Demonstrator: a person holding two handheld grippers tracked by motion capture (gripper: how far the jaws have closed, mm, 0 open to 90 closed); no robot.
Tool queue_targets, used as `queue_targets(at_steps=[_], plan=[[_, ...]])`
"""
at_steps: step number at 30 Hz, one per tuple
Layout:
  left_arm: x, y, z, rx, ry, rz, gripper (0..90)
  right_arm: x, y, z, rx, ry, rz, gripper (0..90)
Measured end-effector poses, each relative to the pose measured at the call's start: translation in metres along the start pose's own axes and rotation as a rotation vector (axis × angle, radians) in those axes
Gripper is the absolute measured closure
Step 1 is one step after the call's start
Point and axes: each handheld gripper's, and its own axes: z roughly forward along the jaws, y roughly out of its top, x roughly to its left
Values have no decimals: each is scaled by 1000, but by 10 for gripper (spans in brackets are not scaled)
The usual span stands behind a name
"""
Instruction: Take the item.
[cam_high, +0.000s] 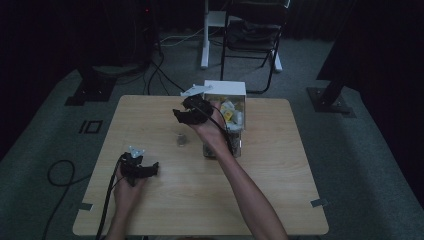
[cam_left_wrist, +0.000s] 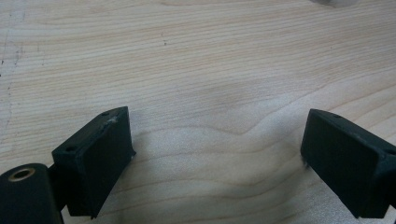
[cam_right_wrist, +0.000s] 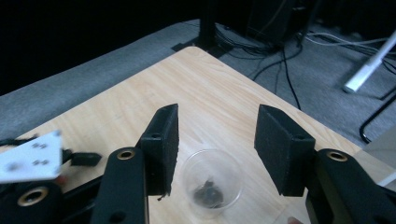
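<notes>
A small clear plastic cup (cam_high: 181, 139) with dark bits at its bottom stands on the wooden table (cam_high: 280, 170), left of centre. My right gripper (cam_high: 179, 117) hovers just beyond it, jaws apart and pointing left. In the right gripper view the cup (cam_right_wrist: 212, 184) sits below and between the two black pads, untouched, and my right gripper (cam_right_wrist: 217, 140) is open and empty. My left gripper (cam_high: 145, 172) rests low over the table's near left part. Its jaws (cam_left_wrist: 217, 154) stand wide apart over bare wood.
A white box (cam_high: 225, 90) holding several small packets stands at the table's far edge, with a clear container (cam_high: 237, 145) in front of it beside the right wrist. A folding chair (cam_high: 252, 35) and cables lie on the floor beyond the table.
</notes>
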Motion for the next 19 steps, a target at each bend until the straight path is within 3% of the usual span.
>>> queue_targets(at_steps=[4, 9, 14, 19], plan=[[0, 0, 0, 0, -1, -1, 96, 7, -7, -9, -27, 40, -24, 516], [0, 0, 0, 1, 0, 0, 96, 25, -29, -25, -46, 90, -76, 522], [0, 0, 0, 1, 0, 0, 97, 38, -48, -32, -45, 106, -107, 522], [0, 0, 0, -1, 0, 0, 97, 42, -64, -37, -43, 123, -107, 521]])
